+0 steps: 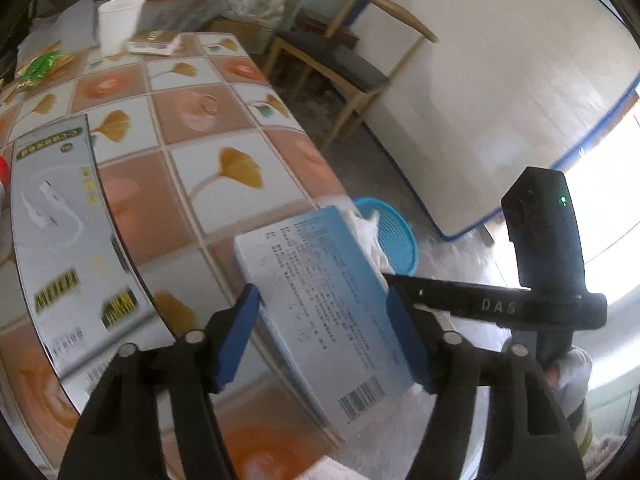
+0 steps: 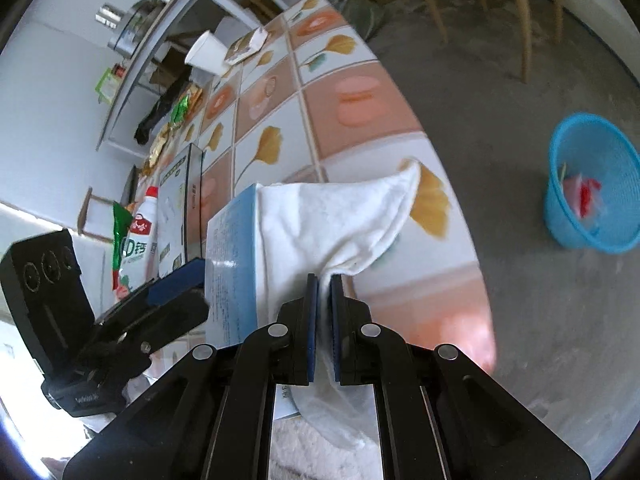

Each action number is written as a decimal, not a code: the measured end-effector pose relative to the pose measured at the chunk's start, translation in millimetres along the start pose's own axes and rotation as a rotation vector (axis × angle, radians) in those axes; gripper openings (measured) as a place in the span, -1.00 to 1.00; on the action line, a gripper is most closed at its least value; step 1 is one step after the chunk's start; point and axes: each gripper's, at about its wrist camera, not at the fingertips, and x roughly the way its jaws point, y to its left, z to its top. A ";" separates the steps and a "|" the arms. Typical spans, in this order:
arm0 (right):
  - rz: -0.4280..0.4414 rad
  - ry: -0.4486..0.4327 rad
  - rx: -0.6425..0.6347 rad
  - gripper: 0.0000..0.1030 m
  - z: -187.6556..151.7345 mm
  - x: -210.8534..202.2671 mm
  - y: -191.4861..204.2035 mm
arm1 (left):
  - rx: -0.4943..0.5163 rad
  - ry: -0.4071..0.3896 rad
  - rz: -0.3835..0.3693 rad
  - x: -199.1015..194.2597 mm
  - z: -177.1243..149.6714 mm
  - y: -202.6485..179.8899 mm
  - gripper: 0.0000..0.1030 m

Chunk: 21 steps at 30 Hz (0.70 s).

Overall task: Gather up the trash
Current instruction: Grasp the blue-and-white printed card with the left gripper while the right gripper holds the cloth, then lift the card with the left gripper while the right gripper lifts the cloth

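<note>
Tiled tabletop [image 1: 224, 92] edge; blue basket [image 2: 592, 184] on floor, well apart, right-side. Right gripper [image 2: 324, 300] fingers pinch white cloth [image 2: 340, 216]. Left gripper [image 1: 324, 336] fingers wide, straddling blue box [image 1: 320, 300], apparently unpressed; long axis along fingers.

Plastic, card, cloth and glossy oilcloth

The table cover [image 1: 192, 120] looks like glossy printed oilcloth, smooth, with soft reflections. The blue box [image 1: 320, 304] is matt printed card; the grey box [image 1: 60, 240] beside it is shinier card. The cloth [image 2: 340, 220] is white, soft and nubbly, like terry. The basket [image 2: 592, 184] is bright blue plastic mesh. The cup [image 1: 118, 24] looks like matt white paper. The left gripper [image 1: 324, 340] and right gripper [image 2: 324, 312] are matt black plastic with blue rubbery pads [image 1: 236, 340] and shiny metal pins. The chair [image 1: 344, 60] is pale wood with a dark cloth seat. The floor [image 2: 520, 320] is rough grey concrete.
</note>
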 end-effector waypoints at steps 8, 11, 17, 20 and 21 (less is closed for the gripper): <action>-0.072 -0.143 0.066 -0.90 -11.8 -27.8 -20.7 | -0.030 -0.027 0.128 0.0 -15.2 -23.8 0.66; -0.086 -0.166 0.074 -0.90 -13.3 -30.2 -23.9 | -0.046 -0.009 0.172 9.9 -14.7 -28.8 0.68; -0.086 -0.193 0.085 -0.90 -19.5 -32.3 -27.7 | -0.057 -0.001 0.252 27.9 -12.1 -31.6 0.68; -0.084 -0.193 0.086 -0.90 -20.2 -31.5 -29.3 | -0.058 0.003 0.269 36.8 -11.2 -30.3 0.68; -0.079 -0.192 0.089 -0.90 -20.8 -31.2 -30.2 | -0.056 0.006 0.274 39.1 -11.4 -29.4 0.68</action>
